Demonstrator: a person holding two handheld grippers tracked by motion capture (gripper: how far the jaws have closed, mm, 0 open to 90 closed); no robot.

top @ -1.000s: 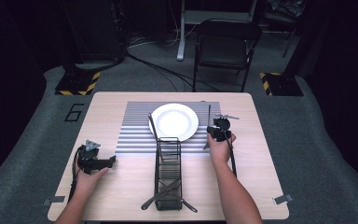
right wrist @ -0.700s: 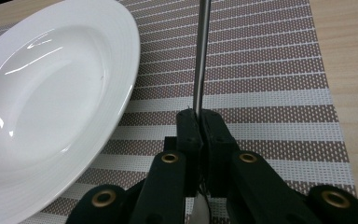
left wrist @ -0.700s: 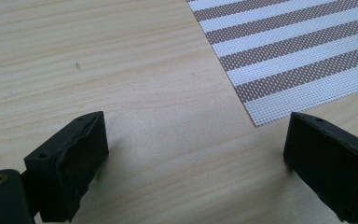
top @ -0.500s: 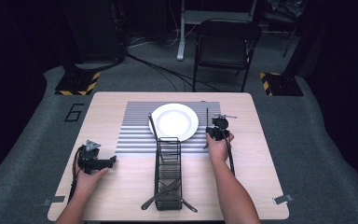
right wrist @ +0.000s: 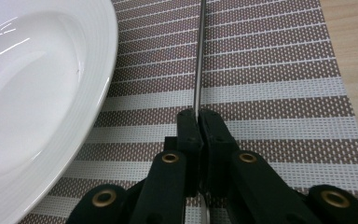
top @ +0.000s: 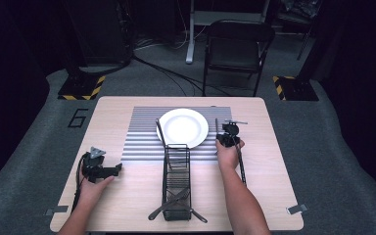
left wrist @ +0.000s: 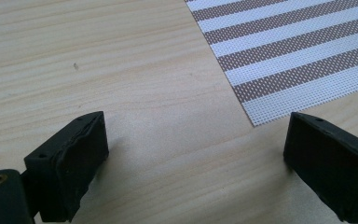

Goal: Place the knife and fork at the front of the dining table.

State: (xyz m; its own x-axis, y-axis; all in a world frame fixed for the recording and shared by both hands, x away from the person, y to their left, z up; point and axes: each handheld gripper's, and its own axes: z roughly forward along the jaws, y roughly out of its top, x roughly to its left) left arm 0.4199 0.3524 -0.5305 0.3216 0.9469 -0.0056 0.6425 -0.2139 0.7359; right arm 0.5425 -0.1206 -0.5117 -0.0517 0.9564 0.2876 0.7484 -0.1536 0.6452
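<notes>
Pinching a thin metal utensil in the pressed-together right gripper, lying on the striped mat just beside the white plate. Resting the spread left gripper on the counter.

Table is lit brightly from overhead; surrounding room is left dark, details lost in black. High view is soft, low detail. White plate shows glare streaks in the right gripper view. Soft shadows are cast under the jaws in the left gripper view; near jaws are slightly blurred.
</notes>
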